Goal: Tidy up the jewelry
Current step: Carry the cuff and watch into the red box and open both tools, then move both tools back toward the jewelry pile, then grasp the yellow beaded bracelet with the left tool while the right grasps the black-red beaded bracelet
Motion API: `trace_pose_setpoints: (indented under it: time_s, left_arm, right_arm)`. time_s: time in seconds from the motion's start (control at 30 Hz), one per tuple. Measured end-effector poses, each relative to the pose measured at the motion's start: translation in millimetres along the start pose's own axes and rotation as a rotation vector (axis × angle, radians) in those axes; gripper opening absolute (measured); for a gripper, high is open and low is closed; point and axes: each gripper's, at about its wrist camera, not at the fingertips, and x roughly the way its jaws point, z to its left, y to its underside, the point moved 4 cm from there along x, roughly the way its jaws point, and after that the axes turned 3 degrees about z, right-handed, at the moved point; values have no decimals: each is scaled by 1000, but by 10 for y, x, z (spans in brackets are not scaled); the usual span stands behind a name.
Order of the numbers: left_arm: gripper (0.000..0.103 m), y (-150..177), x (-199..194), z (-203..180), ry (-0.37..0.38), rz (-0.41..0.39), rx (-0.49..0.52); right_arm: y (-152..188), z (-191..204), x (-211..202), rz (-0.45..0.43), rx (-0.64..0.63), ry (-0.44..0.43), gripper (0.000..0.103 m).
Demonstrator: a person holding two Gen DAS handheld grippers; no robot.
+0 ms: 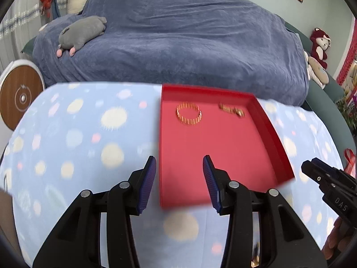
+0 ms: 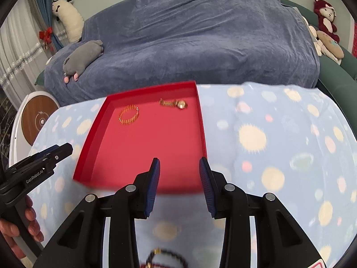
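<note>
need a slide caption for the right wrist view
Open right gripper above the near edge of a red tray holding a gold bracelet and gold watch.

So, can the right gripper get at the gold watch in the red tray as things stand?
Probably yes: the right gripper is open and empty, and the gold watch lies uncovered at the far end of the red tray, apart from the gold bracelet.

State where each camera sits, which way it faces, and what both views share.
Left wrist: on the left gripper, facing down over the red tray; right gripper at the right edge.
Right wrist: on the right gripper, facing the tray's near right corner; left gripper and hand at left.
Shared: tray, bracelet, watch, bed.
</note>
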Motion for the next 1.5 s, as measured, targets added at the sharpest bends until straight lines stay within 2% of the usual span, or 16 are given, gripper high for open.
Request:
trace_pose_setpoints:
  time_s: [0.3,0.7,0.97,1.23,1.37,1.43,1.5]
  left_arm:
    - [42,777,-329,74,-4,59,-19]
    - [42,1692,-550,269,-52,133,-38]
    - [42,1963,-554,411,-85,152,-45]
    - [41,2079,-450,369,-100,176,-15]
    - [33,2088,-433,357,-120,166,-4]
    - [18,2084,-431,348,-122,159,6]
    - [9,2077,-433,340,-116,159,11]
  right_arm:
    - [873,-63,-297,76,55,13,36]
    - [1801,-73,-496,156,81,1,36]
    - [2083,-53,-557,178,74,4,36]
    - [2126,-30,-559,176,62,3,36]
    - [2133,-24,-559,177,58,6,36]
    - [2142,-18,-555,179,57,5,36]
    - [2137,-14,-550,179,56,5,36]
